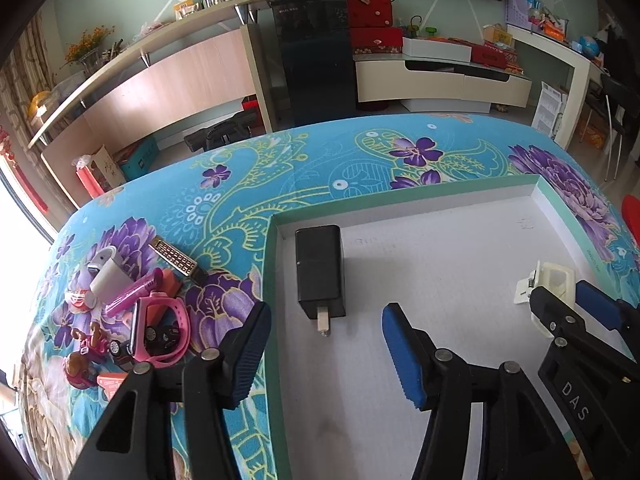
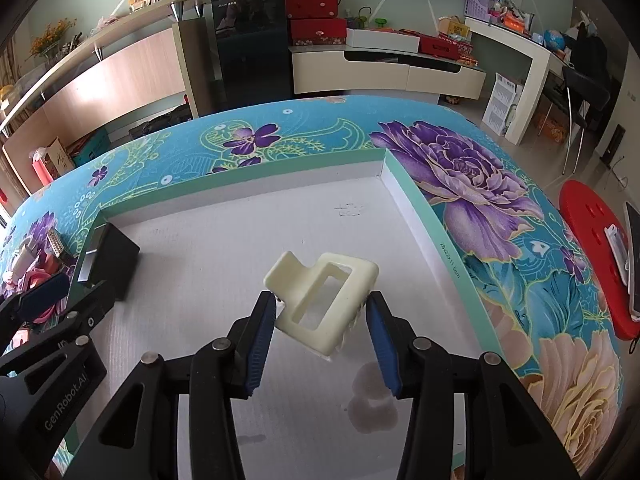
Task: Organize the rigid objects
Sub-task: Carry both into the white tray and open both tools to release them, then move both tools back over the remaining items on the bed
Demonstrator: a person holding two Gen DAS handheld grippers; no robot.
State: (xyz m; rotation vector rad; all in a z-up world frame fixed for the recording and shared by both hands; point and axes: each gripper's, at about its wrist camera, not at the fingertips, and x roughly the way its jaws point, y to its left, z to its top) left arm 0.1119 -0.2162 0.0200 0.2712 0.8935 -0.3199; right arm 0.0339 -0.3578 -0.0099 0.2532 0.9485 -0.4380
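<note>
A shallow white tray with a mint-green rim (image 1: pixel 271 280) (image 2: pixel 424 200) lies on the flowered tablecloth. A black plug charger (image 1: pixel 320 272) (image 2: pixel 116 260) lies flat in the tray's far left corner, prongs toward me. My left gripper (image 1: pixel 324 344) stands open just behind it, pads clear of it. My right gripper (image 2: pixel 322 332) is shut on a cream hair claw clip (image 2: pixel 324 304) (image 1: pixel 548 280), which hangs tilted a little above the tray floor, over its own shadow.
Left of the tray sits a pile of small items: a pink watch (image 1: pixel 160 332), a white earbud case (image 1: pixel 106 276), a gold patterned bar (image 1: pixel 178 260), a pink tube (image 1: pixel 136 292) and toy figures. A red stool (image 2: pixel 592 260) stands off the table's right edge.
</note>
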